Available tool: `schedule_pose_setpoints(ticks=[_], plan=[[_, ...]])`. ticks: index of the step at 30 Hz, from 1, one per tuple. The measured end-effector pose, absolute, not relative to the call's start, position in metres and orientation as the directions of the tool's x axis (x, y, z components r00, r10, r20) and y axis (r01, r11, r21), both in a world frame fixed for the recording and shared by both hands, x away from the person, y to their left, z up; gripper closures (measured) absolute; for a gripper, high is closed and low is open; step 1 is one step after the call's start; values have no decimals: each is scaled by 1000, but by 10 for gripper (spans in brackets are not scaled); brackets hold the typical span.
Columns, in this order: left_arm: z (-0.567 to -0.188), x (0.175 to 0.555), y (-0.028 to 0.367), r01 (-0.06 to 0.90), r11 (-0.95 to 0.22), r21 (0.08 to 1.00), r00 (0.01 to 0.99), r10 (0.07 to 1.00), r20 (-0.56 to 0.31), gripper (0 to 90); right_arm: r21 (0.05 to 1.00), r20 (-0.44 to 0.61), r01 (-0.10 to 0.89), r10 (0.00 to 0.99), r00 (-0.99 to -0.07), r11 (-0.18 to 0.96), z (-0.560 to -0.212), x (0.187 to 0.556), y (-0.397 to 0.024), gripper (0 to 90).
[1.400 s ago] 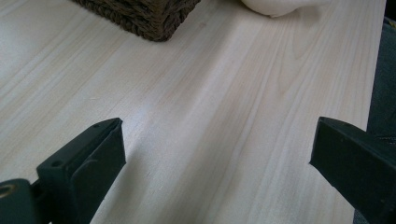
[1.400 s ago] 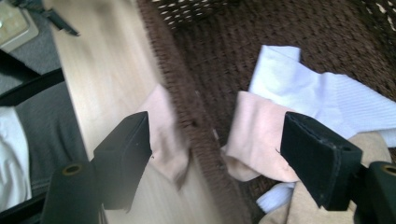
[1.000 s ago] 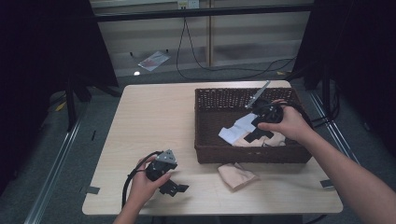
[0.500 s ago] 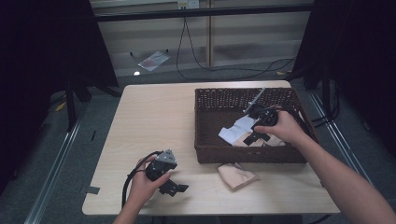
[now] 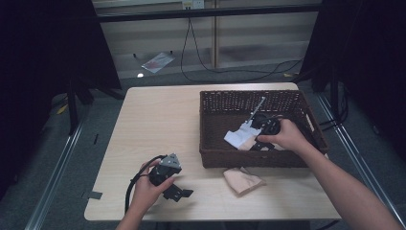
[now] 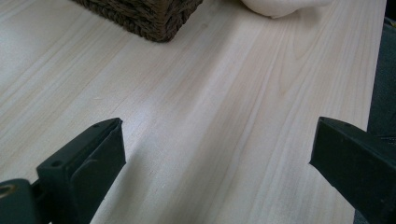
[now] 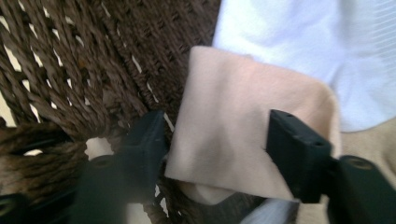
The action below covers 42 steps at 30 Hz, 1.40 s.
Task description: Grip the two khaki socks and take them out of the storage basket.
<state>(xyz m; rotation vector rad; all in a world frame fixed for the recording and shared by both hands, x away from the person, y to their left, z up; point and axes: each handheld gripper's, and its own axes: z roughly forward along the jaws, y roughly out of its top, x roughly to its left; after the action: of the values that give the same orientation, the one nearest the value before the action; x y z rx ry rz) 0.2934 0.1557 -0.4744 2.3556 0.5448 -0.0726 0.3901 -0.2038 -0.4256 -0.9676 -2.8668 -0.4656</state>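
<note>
Unmarked table point(image 5: 163, 120) (basket point(image 5: 225, 98) unlabelled)

Rough woven wicker basket point(image 5: 249, 159); smooth pale wood table point(image 5: 163, 120).

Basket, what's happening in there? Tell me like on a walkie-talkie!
Right hand-held gripper in wicker basket, jaws open around peach cloth. Left hand-held gripper open, resting on table. White cloth beside it.
</note>
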Motion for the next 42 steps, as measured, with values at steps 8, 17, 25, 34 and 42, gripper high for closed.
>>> schedule_pose_setpoints(ticks=[8,17,25,34,42], plan=[[-474,293,155,406,-655,637,908,365,-203,28,237,193,593,561,-805,770,-432,389,-203,700],[-473,293,156,400,-657,639,911,361,-200,28,249,199,586,552,-810,771,-428,387,-205,884],[-473,294,156,398,-662,635,912,362,-194,28,277,232,605,559,-796,747,-407,384,-215,886],[-474,294,155,398,-665,632,912,364,-191,28,320,252,615,561,-789,721,-381,382,-230,886],[-474,293,155,401,-658,638,910,366,-194,28,348,264,625,566,-781,699,-355,381,-240,887]])
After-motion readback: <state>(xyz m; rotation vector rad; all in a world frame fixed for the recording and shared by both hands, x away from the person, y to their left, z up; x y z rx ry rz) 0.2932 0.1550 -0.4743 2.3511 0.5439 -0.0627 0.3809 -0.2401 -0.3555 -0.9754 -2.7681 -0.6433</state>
